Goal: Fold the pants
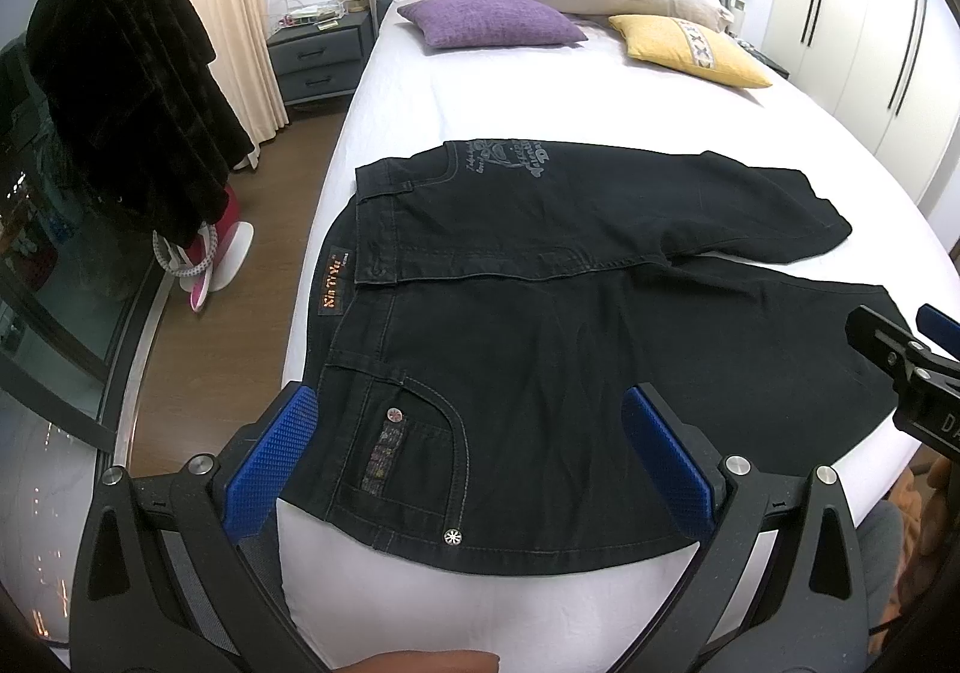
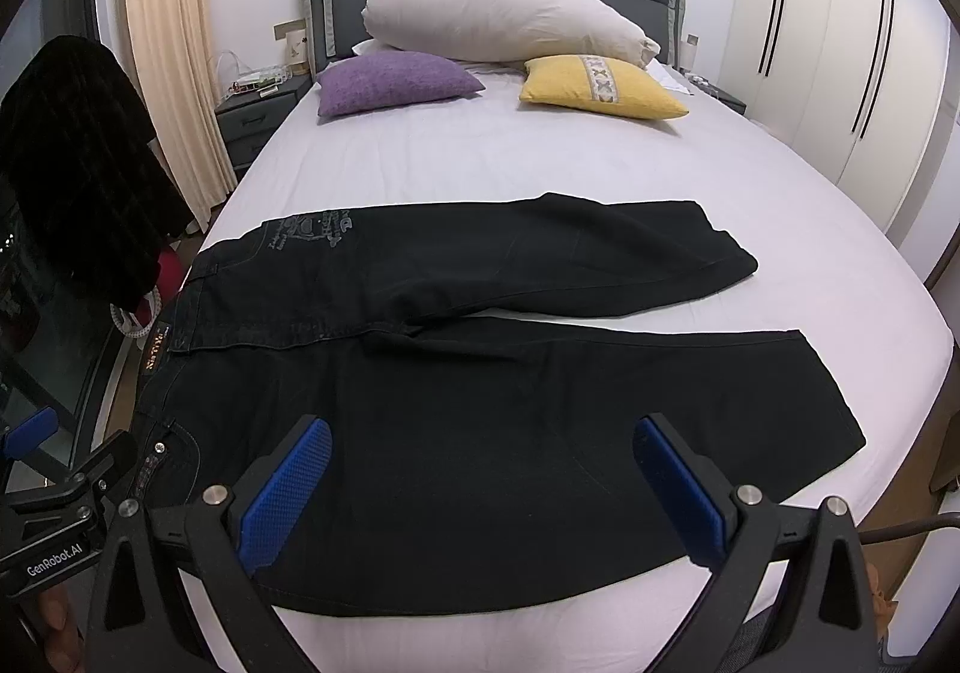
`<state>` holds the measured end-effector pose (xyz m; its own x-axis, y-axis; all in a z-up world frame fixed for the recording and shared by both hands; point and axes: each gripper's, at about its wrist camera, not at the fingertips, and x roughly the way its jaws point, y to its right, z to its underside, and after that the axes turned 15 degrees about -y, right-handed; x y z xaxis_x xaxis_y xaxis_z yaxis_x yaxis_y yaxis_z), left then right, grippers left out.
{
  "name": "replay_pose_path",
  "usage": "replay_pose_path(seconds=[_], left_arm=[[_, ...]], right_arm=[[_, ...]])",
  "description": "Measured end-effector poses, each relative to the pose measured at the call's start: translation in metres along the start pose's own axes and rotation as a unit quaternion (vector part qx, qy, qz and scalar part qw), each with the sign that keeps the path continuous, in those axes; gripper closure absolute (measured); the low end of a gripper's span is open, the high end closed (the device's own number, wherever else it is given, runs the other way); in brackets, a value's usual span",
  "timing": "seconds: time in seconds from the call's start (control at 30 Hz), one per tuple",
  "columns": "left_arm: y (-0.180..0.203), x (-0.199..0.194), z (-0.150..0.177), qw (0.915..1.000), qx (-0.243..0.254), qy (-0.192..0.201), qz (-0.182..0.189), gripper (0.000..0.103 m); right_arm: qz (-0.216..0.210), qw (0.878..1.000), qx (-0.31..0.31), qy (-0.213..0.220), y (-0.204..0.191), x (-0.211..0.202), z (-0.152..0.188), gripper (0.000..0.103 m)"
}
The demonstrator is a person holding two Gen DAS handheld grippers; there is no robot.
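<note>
Black jeans (image 1: 528,325) lie flat across the white bed, waist to the left, both legs spread to the right, one behind the other. They also show in the right wrist view (image 2: 510,385). My left gripper (image 1: 468,451) is open and empty, its blue pads hovering over the near hip pocket by the waist. My right gripper (image 2: 480,487) is open and empty over the near leg. The right gripper also shows at the right edge of the left wrist view (image 1: 900,349). The left gripper shows at the left edge of the right wrist view (image 2: 54,469).
A purple cushion (image 2: 396,80), a yellow cushion (image 2: 600,86) and a large white pillow (image 2: 498,12) lie at the headboard. A nightstand (image 1: 315,51), a dark coat on a stand (image 1: 120,90) and wood floor are left of the bed. White wardrobes (image 2: 840,42) stand at the right.
</note>
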<state>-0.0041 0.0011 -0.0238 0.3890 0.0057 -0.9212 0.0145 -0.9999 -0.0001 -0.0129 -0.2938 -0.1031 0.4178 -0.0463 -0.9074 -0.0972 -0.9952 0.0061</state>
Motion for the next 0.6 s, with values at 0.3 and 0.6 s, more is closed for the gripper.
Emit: replay_pose_path(seconds=[0.3,0.6], left_arm=[[0.000,0.000,-0.001,1.0000,0.002,-0.002,0.001,0.000],[-0.001,0.022,-0.020,0.9956,0.046,-0.047,0.066,0.000]], right_arm=[[0.001,1.000,-0.001,-0.002,-0.001,0.001,0.000,0.000],[-0.027,0.999,-0.022,-0.005,0.006,0.010,-0.010,0.000]])
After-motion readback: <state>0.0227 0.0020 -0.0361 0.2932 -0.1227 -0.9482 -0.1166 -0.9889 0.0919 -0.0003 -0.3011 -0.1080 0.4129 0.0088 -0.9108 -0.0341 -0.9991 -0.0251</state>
